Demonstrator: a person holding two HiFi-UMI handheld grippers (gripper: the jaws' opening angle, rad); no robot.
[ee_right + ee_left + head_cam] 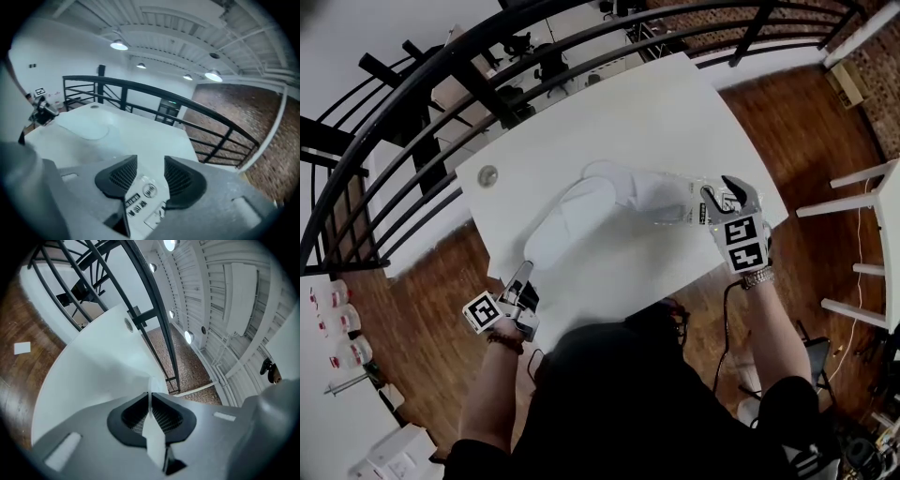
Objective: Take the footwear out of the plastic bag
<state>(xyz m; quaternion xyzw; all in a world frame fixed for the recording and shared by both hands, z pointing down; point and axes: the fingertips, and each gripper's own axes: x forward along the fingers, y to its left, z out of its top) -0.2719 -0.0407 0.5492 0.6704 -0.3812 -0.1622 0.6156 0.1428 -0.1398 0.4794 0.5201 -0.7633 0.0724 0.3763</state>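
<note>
White flat footwear [581, 220] lies in the middle of the white table [656, 103], its far end inside a clear plastic bag [670, 202]. My left gripper [525, 274] is at the table's near edge, at the footwear's heel end. In the left gripper view its jaws [150, 408] are shut on a thin white edge of the footwear [153, 439]. My right gripper [722, 197] is at the bag's right end. Its jaws [146, 176] stand open, with the bag's printed label [143, 197] between them and the pads apart from it.
A black curved railing [441, 66] runs behind the table. A small round silver disc [487, 175] sits in the tabletop's left corner. A white chair [862, 216] stands on the wooden floor at the right, and bottles [337, 323] at the left.
</note>
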